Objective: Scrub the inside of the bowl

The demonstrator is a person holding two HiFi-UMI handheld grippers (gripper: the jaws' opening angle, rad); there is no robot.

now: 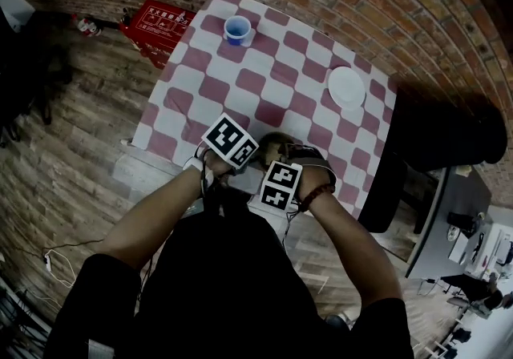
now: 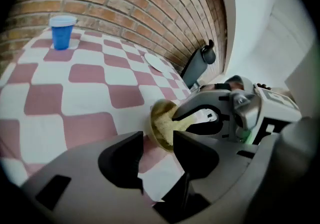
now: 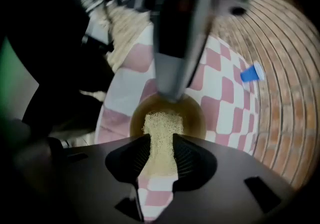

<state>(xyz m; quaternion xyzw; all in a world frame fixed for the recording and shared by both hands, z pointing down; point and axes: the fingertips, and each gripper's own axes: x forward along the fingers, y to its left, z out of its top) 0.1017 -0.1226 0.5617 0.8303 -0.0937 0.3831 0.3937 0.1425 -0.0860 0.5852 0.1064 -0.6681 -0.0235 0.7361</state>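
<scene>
An amber see-through bowl [image 1: 268,143] [image 2: 159,129] [image 3: 192,113] sits near the front edge of the red-and-white checked table [image 1: 240,81]. My right gripper [image 3: 161,155] is shut on a pale yellow scouring pad [image 3: 162,130] whose front end lies inside the bowl. My left gripper [image 2: 159,157] is open. The bowl's near rim stands in the gap, beside the right jaw, and the left jaw is clear of it. In the right gripper view the left gripper's grey finger [image 3: 175,58] comes down at the bowl's far rim. The head view hides both sets of jaws under the marker cubes.
A blue cup [image 1: 237,29] [image 2: 62,30] [image 3: 251,73] stands at the table's far side, and a white plate [image 1: 346,86] [image 2: 157,61] lies to the right. A black chair [image 1: 383,189] is at the table's right edge. A red box [image 1: 156,25] lies on the floor by the brick wall.
</scene>
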